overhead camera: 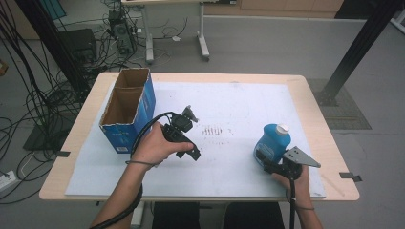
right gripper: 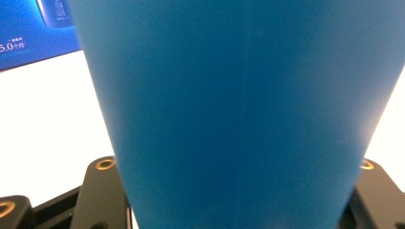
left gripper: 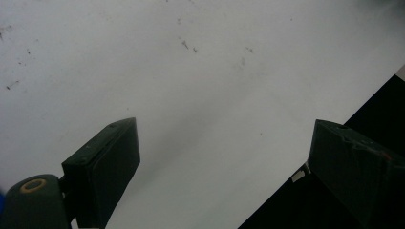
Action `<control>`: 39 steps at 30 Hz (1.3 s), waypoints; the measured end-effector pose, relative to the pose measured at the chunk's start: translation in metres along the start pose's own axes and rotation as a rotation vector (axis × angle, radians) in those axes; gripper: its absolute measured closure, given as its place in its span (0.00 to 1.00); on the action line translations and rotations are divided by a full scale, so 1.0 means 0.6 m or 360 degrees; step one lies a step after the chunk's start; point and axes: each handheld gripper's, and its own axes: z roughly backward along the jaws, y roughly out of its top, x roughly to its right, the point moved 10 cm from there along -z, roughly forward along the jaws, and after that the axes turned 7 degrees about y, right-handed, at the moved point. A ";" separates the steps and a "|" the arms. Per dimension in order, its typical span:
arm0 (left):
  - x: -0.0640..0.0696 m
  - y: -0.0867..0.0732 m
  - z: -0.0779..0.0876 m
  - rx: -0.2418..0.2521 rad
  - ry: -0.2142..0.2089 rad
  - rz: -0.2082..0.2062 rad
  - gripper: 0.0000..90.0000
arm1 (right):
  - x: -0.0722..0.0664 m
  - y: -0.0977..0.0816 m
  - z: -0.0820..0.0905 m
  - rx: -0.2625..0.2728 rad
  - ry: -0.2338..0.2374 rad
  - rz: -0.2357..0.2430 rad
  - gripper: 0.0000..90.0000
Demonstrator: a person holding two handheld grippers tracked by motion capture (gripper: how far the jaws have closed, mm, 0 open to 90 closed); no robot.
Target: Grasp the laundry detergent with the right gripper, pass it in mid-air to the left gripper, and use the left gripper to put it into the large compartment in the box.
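Note:
A blue bottle point(overhead camera: 273, 140) with a white cap stands upright on the white mat point(overhead camera: 239, 95) at the right front. My right gripper point(overhead camera: 263, 161) is shut on its lower body from the near side. In the right gripper view the bottle point(right gripper: 239, 109) sits close up between the two black jaws. My left gripper point(overhead camera: 195, 135) rests in a hand near the middle of the mat, to the right of the box, jaws open. In the left gripper view its jaws point(left gripper: 224, 157) stand wide apart over bare mat with nothing between them.
An open-topped blue cardboard box point(overhead camera: 129, 107) stands at the mat's left rear; its printed side point(right gripper: 33, 28) shows behind the bottle. Faint dark marks point(overhead camera: 212, 130) lie on the mat between the hands. The wooden table point(overhead camera: 313, 114) borders the mat. Cables and stands sit on the floor beyond.

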 end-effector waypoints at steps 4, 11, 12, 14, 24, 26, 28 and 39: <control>-0.002 0.000 -0.002 0.0012 -0.0007 0.0013 0.12 | 0.000 0.000 0.000 0.0000 -0.0001 0.0000 0.44; -0.004 0.000 0.001 0.0017 -0.0001 0.0017 0.12 | 0.000 0.000 0.000 -0.0001 -0.0001 0.0000 0.44; -0.003 0.000 0.002 0.0015 0.0000 0.0011 0.12 | 0.000 0.000 0.000 -0.0001 -0.0002 0.0000 0.44; -0.003 0.001 0.002 0.0019 -0.0002 0.0010 0.12 | 0.000 0.000 0.000 -0.0001 -0.0001 -0.0003 0.44; -0.007 0.005 0.010 0.0037 -0.0002 -0.0019 0.12 | 0.004 0.005 0.005 0.0006 0.0062 -0.0089 0.45; -0.009 0.006 0.014 0.0041 -0.0002 -0.0028 0.12 | 0.002 0.006 0.005 0.0001 0.0083 -0.0092 0.45; -0.010 0.007 0.015 0.0044 0.0001 -0.0036 0.12 | 0.000 0.007 0.004 -0.0006 0.0093 -0.0085 0.45; -0.015 0.014 0.042 0.0061 0.0023 -0.0102 0.12 | -0.017 0.033 -0.003 -0.0098 0.0262 -0.0007 0.45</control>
